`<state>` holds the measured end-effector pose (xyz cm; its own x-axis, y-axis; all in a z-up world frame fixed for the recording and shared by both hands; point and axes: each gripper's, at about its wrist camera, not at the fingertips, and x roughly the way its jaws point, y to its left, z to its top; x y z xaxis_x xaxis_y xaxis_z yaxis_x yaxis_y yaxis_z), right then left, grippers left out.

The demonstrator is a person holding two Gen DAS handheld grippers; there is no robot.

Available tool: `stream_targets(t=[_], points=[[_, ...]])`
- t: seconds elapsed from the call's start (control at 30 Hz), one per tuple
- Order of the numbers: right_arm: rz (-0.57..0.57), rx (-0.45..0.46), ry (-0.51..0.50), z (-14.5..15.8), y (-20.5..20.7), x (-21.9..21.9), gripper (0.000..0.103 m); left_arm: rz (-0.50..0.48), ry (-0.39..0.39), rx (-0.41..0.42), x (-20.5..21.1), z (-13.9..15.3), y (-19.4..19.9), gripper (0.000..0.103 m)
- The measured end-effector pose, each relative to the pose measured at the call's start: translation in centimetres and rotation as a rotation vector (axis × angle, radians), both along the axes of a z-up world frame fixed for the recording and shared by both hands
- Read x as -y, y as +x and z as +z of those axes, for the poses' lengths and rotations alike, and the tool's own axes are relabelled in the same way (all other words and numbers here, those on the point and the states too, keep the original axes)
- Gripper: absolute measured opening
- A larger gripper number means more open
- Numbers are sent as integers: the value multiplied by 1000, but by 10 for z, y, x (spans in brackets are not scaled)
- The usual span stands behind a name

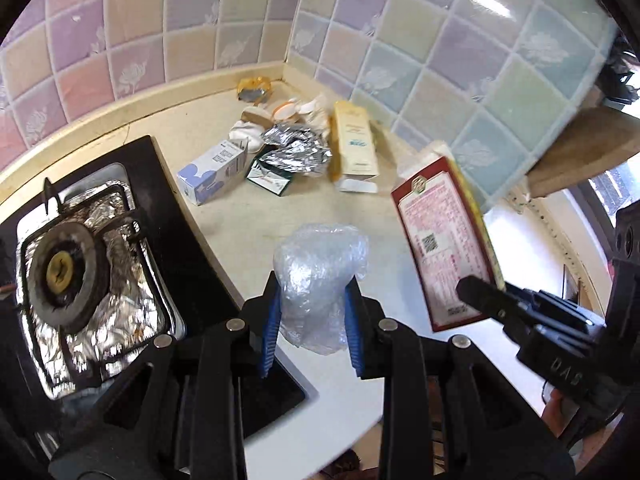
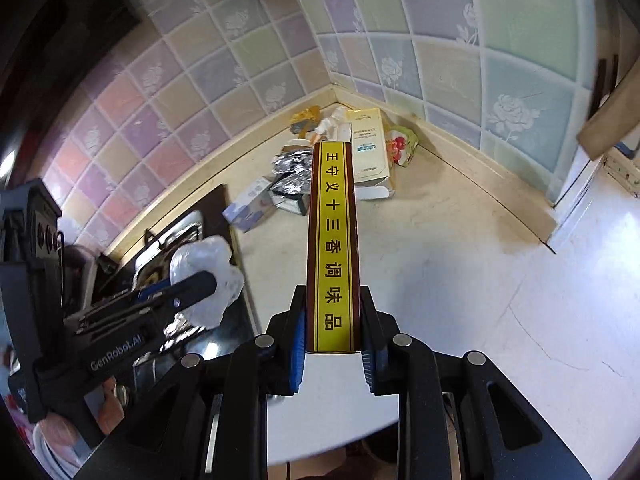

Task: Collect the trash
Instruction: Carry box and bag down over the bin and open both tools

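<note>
The tabletop is a cream, stained stone surface set into a corner of pastel tiled walls with rose motifs. At its left edge sits a black gas hob, its burner ringed with crumpled foil. The left claw is closed on a wad of clear bubble wrap, held above the tabletop beside the hob. The right claw is clamped on a red-and-yellow seasoning box, held on edge and lifted off the tabletop. Remaining trash lies in the corner — a blue-and-white carton, crumpled foil wrappers, a green box, a tall cream carton and a yellow wrapper against the wall joint. A wooden board juts in at the right
</note>
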<state>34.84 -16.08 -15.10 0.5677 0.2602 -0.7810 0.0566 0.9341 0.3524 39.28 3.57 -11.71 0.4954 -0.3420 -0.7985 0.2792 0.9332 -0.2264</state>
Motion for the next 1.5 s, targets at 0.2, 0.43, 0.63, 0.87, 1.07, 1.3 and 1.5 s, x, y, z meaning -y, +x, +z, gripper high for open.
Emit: stream_targets(t=[0.2, 0.43, 0.63, 0.87, 1.07, 1.3, 1.5], points=[[99, 63, 4, 32, -75, 11, 22, 39, 6, 73, 14, 36, -73, 25], [217, 97, -8, 51, -153, 21, 22, 138, -11, 125, 23, 53, -162, 25], [309, 103, -25, 51, -221, 33, 22, 210, -30, 103, 31, 40, -240, 25], [358, 25, -2, 23, -271, 38, 22, 212, 3, 6, 38, 2, -302, 25], [348, -75, 6, -27, -294, 38, 22, 184, 24, -67, 42, -40, -325, 25], [322, -223, -39, -109, -298, 30, 22, 163, 27, -156, 41, -108, -318, 25], [298, -356, -94, -195, -298, 19, 22, 158, -1, -247, 35, -190, -300, 25]])
